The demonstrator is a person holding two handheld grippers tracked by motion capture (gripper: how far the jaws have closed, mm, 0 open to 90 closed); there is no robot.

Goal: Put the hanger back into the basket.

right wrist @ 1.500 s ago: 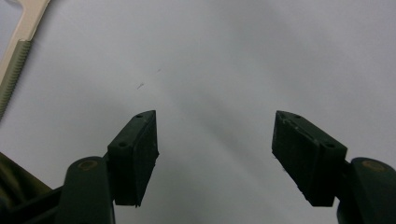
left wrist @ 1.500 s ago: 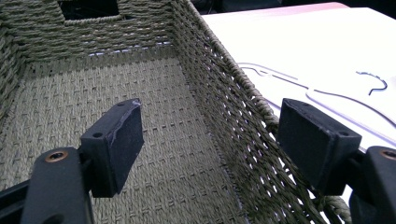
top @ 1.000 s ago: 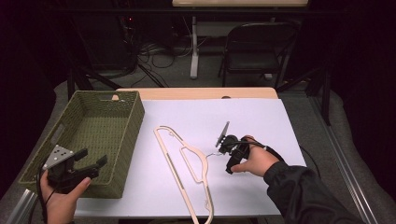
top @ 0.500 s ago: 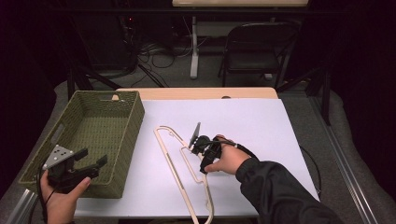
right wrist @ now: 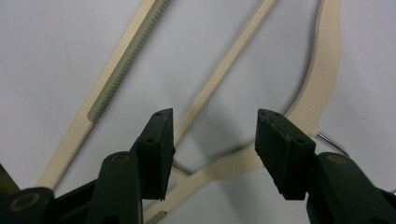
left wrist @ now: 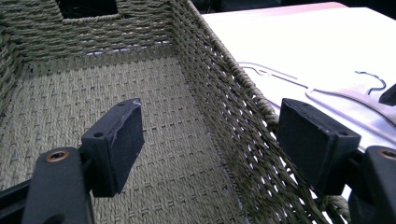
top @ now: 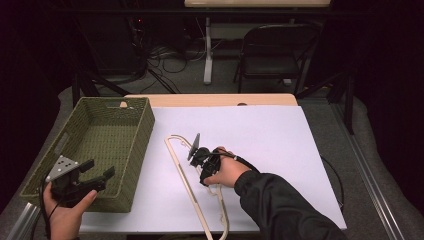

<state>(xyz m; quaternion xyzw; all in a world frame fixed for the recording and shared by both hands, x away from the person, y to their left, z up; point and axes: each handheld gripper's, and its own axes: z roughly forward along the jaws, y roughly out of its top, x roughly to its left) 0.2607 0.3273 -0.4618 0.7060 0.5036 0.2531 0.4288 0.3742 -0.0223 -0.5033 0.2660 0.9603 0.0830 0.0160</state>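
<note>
A cream plastic hanger (top: 181, 172) lies flat on the white table cover (top: 285, 140), its wire hook toward the right. My right gripper (top: 200, 159) hovers low over the hanger's neck. In the right gripper view that gripper (right wrist: 212, 140) is open, its jaws straddling the spot where the hanger (right wrist: 322, 70) arms meet, and nothing is gripped. My left gripper (top: 99, 169) is held at the near right corner of a green woven basket (top: 145, 130). It stands open (left wrist: 210, 135) over the basket wall (left wrist: 224, 107), with the hanger (left wrist: 336, 95) visible beyond.
The basket's inside is bare. A dark chair (top: 277, 50) and floor cables (top: 165, 55) lie beyond the table's wooden far edge (top: 210, 100). White cover stretches to the right of the hanger.
My right gripper has moved left across the table, from beside the hanger's hook to over its neck. The left gripper has stayed put at the basket.
</note>
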